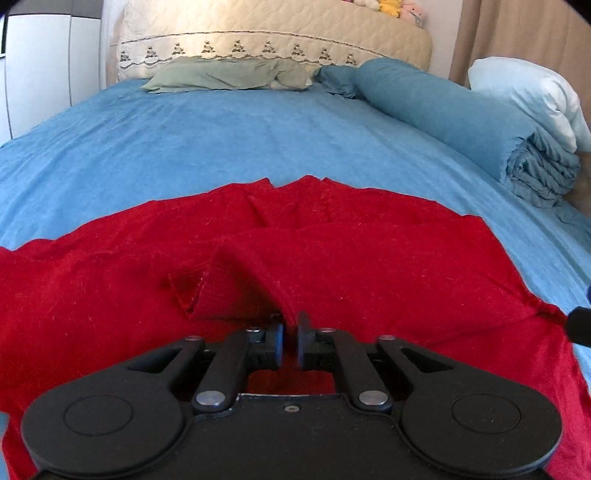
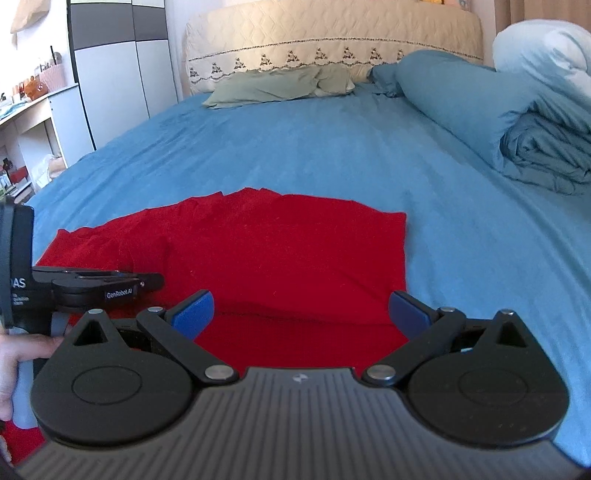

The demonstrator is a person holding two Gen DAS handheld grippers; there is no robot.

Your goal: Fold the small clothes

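Note:
A red garment (image 1: pixel 332 258) lies spread on the blue bed sheet (image 1: pixel 221 129). My left gripper (image 1: pixel 290 341) is shut on a raised fold of the red cloth, which tents up just ahead of the fingers. In the right wrist view the same red garment (image 2: pixel 277 251) lies flat ahead, its right edge straight. My right gripper (image 2: pixel 301 314) is open and empty, held just above the garment's near edge. The left gripper body (image 2: pixel 92 288) shows at the left of that view, held by a hand.
A rolled blue duvet (image 1: pixel 461 118) and a white pillow (image 1: pixel 528 96) lie along the bed's right side. Green pillows (image 1: pixel 221 74) lie at the cream headboard (image 1: pixel 273 33). A wardrobe (image 2: pixel 122 66) and a desk (image 2: pixel 33 110) stand left of the bed.

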